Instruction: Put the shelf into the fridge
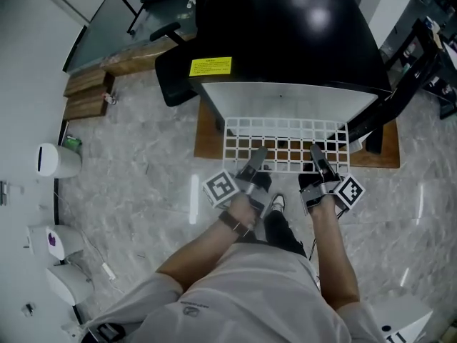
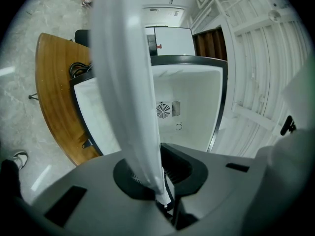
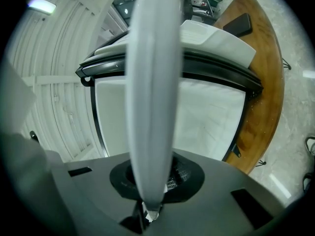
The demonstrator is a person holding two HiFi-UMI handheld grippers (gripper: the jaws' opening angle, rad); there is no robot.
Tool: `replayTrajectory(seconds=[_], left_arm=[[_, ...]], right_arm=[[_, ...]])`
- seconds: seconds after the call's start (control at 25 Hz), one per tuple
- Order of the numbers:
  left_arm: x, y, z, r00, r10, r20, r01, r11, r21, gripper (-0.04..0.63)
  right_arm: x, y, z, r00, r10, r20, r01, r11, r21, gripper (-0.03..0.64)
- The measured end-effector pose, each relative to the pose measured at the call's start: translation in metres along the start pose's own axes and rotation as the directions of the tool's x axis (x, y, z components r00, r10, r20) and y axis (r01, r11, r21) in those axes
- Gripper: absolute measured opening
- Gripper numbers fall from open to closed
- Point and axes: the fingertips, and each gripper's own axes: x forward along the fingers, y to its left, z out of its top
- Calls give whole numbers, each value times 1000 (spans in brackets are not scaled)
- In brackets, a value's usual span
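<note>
A white wire-grid shelf (image 1: pixel 285 145) is held level in front of the open black fridge (image 1: pixel 285 41), its far edge at the white interior (image 1: pixel 285 100). My left gripper (image 1: pixel 255 159) is shut on the shelf's near edge at the left, and my right gripper (image 1: pixel 318 159) is shut on it at the right. In the left gripper view the shelf (image 2: pixel 125 77) runs edge-on from the jaws toward the fridge cavity (image 2: pixel 182 107), which has a round fan grille. Edge-on too in the right gripper view, the shelf (image 3: pixel 152 82) crosses the white cavity (image 3: pixel 206 117).
The fridge stands on a wooden board (image 1: pixel 207 138) on a marbled floor. Its door (image 1: pixel 175 73) hangs open to the left, the inner door racks (image 2: pixel 256 82) showing white. White appliances (image 1: pixel 57 159) line the left wall. The person's shoe (image 1: pixel 277 202) is just behind the grippers.
</note>
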Motion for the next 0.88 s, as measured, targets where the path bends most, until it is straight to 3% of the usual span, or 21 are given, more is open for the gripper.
replayTrajectory(seconds=[0.52,0.64,0.88], left_arm=[[7,9,4,999,-15,-41,15,1000,-1,28],[9,8,-1,998,-32,-53,31,999,-34,28],[14,18,32,1000,2,-27,-3,999,-34,28]], right_arm=[[3,-5,3,1000,14,28,-14,1000,3,49],[0,-8,5,999,26,38,-26,1000,-8,49],[38,-15,-4,1000,20,18,-20,1000,5,49]])
